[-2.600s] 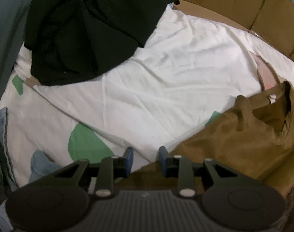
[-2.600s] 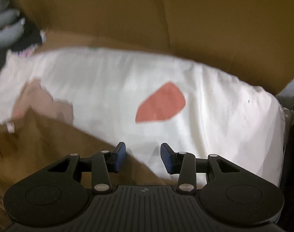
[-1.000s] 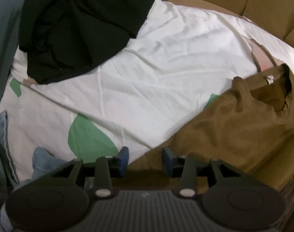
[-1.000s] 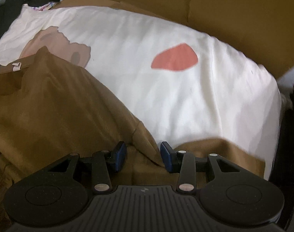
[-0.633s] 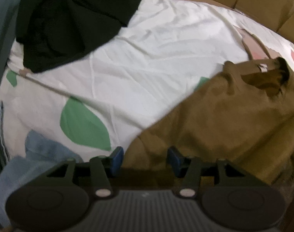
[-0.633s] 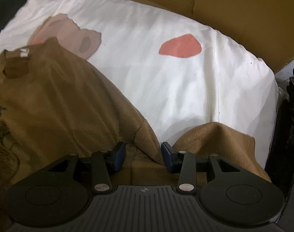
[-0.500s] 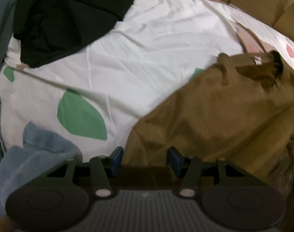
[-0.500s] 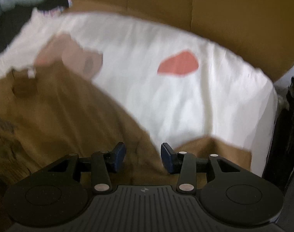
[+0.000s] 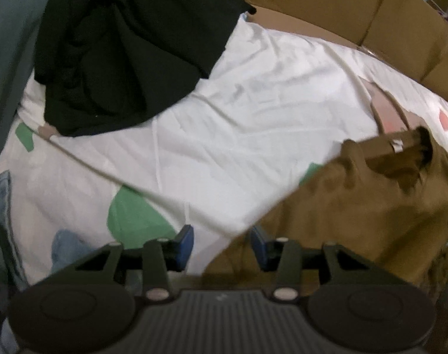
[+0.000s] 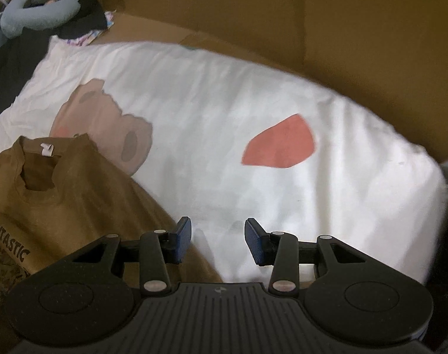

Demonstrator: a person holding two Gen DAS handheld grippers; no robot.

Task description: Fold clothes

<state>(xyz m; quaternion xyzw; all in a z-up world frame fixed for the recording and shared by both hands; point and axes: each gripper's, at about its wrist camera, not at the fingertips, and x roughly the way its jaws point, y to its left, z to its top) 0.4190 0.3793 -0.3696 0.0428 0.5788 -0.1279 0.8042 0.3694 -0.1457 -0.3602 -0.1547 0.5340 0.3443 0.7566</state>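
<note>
A white bed sheet (image 10: 224, 112) covers the bed. The brown T-shirt (image 10: 61, 203) lies spread on it, collar away from the cameras. The left gripper (image 9: 221, 243) and right gripper (image 10: 216, 240) both have fingers apart, holding nothing.

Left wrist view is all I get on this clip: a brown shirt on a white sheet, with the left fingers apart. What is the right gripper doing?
Observer: The right gripper is open and holds nothing. The white sheet shows in its gap, and the brown shirt lies left of the gap.
Operator: Is the shirt face up?
Observer: Yes. A print reading FANTASTIC shows below the neck opening.
Operator: Anything else past the shirt?
Observer: A grey-blue plush toy lies in the far left corner, by some dark clothes.
</note>
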